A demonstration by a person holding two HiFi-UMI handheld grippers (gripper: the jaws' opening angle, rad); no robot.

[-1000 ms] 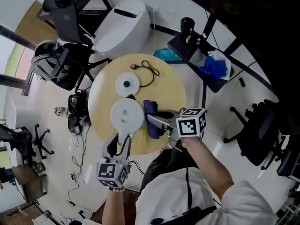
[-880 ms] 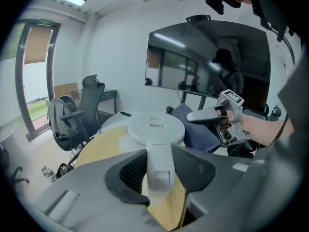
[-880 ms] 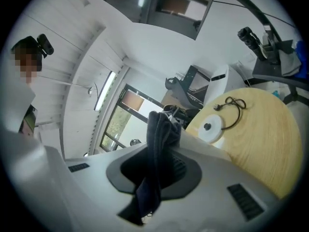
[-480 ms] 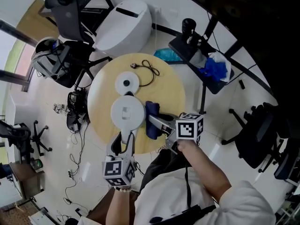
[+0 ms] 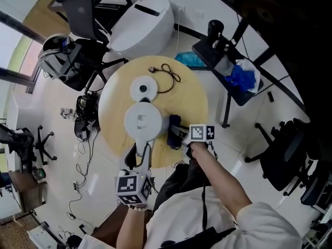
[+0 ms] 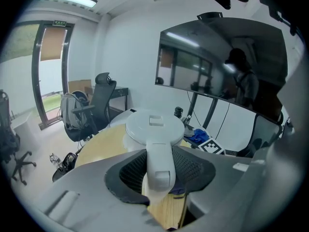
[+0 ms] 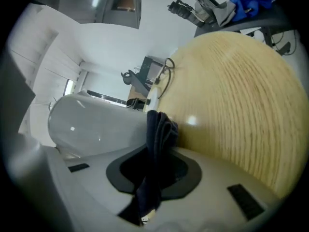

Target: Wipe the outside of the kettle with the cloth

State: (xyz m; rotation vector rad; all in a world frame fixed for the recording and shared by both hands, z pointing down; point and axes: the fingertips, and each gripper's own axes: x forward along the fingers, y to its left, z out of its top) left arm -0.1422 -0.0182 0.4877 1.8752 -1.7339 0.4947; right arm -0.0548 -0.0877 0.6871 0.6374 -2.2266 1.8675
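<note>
The white kettle stands on the round worktop — rigid, smooth, likely slippery. The left gripper has its jaws clamped on the kettle's handle, the sensible hold. The right gripper has its jaws pinched on the limp cloth, beside the kettle's wall.

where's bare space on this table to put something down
The widest bare wood is the table's right half, between the cable and the cloth. A narrower strip follows the left rim beside the base and kettle. The near edge is crowded: kettle, cloth, left gripper and right gripper.
</note>
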